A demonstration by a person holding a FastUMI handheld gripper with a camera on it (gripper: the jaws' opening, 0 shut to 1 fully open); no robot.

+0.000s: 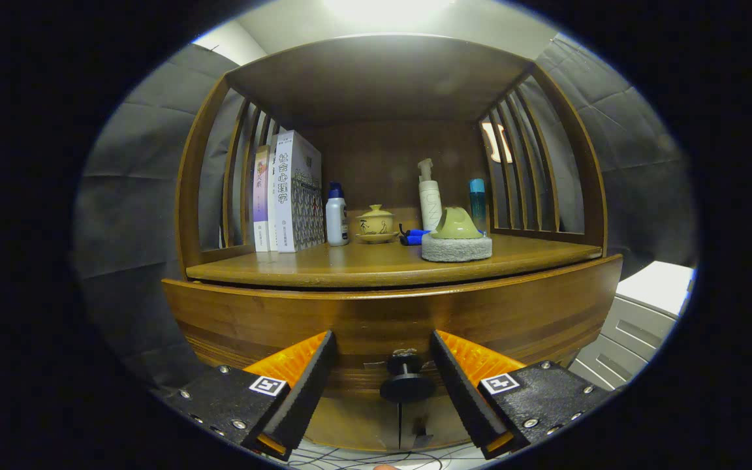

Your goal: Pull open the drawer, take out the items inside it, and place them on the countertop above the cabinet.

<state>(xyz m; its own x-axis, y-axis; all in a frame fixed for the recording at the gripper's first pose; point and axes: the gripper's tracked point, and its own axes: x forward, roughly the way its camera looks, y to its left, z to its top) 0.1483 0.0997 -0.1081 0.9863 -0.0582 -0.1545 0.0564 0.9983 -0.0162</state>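
Between the spread fingers of the gripper (382,385) stood the dark knob (407,384) of the closed drawer (389,320), neither finger touching it. Above, on the wooden surface (350,264), sat books (288,192), a white bottle (336,222), a lidded cup (376,223) and a sponge (456,247).

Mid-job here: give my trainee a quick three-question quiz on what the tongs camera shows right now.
1. True or false: the tongs are clamped on the drawer knob.
2. The green bowl rests upside down on: A) books B) grey sponge C) saucer?
3. What stands right of the books?

Key: 1 false, tongs open, knob between the fingers. 2 B, grey sponge. 3 white bottle with blue cap.
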